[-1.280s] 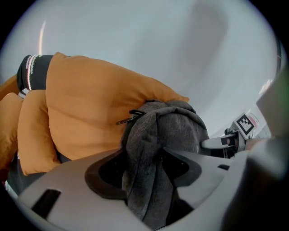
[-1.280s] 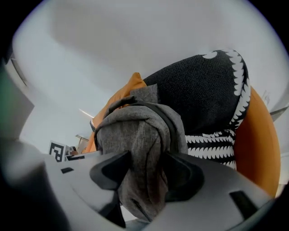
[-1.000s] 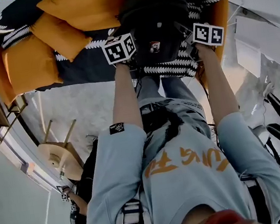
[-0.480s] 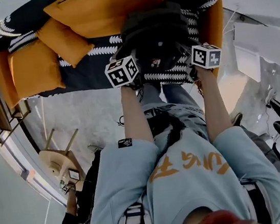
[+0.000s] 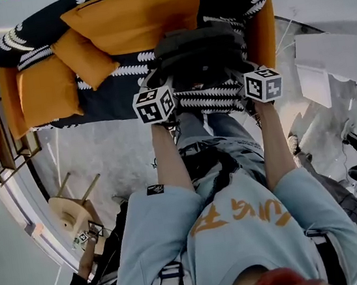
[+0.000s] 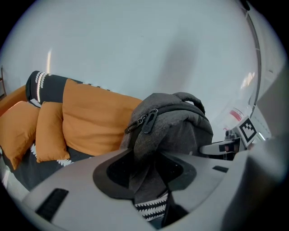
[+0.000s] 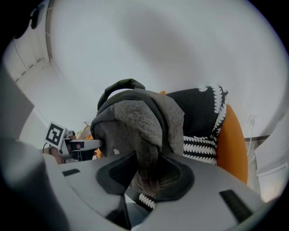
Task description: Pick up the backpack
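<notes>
- Backpack [image 5: 199, 53] had risen, seemingly clear of the sofa [image 5: 108, 89] seat.
- Left gripper [image 6: 145, 173] and right gripper [image 7: 145, 173], jaws lately tightening, clamped its fabric.
- Bare floor [image 5: 107, 148] lay open beneath.

Steep overhead, two close-ups sharing backpack [image 5: 199, 53]

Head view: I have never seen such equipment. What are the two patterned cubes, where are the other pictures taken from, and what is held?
A person wears a camera on the head, looking down. Each hand carries a gripper; the cubes are parts of them. The other pictures come from cameras on the left gripper and right gripper. Their fingers have just been closing and pinch the grey backpack from both sides, over the orange sofa.
</notes>
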A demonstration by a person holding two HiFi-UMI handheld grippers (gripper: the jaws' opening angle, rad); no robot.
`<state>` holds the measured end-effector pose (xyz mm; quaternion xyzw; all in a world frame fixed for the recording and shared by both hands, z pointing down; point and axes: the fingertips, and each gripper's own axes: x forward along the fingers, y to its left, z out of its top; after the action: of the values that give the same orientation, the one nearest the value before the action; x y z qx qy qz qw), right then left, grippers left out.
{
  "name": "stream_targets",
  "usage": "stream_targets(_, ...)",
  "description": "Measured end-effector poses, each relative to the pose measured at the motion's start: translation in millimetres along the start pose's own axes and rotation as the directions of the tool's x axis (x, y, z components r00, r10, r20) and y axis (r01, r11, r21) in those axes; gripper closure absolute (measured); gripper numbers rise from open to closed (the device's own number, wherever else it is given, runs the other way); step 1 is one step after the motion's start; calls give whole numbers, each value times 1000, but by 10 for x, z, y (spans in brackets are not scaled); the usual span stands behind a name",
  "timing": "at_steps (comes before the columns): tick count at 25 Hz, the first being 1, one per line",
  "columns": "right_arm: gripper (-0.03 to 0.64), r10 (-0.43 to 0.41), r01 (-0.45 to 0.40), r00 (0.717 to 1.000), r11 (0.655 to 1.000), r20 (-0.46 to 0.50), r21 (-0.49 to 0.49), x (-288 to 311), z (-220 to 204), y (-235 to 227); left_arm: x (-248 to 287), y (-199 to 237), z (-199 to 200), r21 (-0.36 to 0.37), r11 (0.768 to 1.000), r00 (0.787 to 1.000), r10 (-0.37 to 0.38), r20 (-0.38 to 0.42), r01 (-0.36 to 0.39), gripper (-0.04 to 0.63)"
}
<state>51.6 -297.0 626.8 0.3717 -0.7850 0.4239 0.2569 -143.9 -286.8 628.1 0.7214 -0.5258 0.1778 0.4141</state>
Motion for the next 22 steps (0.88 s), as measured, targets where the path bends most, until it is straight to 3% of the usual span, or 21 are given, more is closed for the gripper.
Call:
stream_targets(5,486,6,2,998,992,61,-129,-414,256,110,-262,-302,186,42,999,997,0,80,-3,434)
stream_targets(10,489,43,-10,986,979,160,-204,-867,644,151,-493,-693,561,73,997,979,-19,204,4,445)
stream_targets(17,497,118,-25,940,960,321,-280,-1419,1194,344,-942,-1118,1110,117,993,930,-38,367,-6,457)
stream_targets(22,503,163,-13,902,936,399,-352,-1717,1477,591,-1265,-1252,1372,109,994,885,-53,462,3,462)
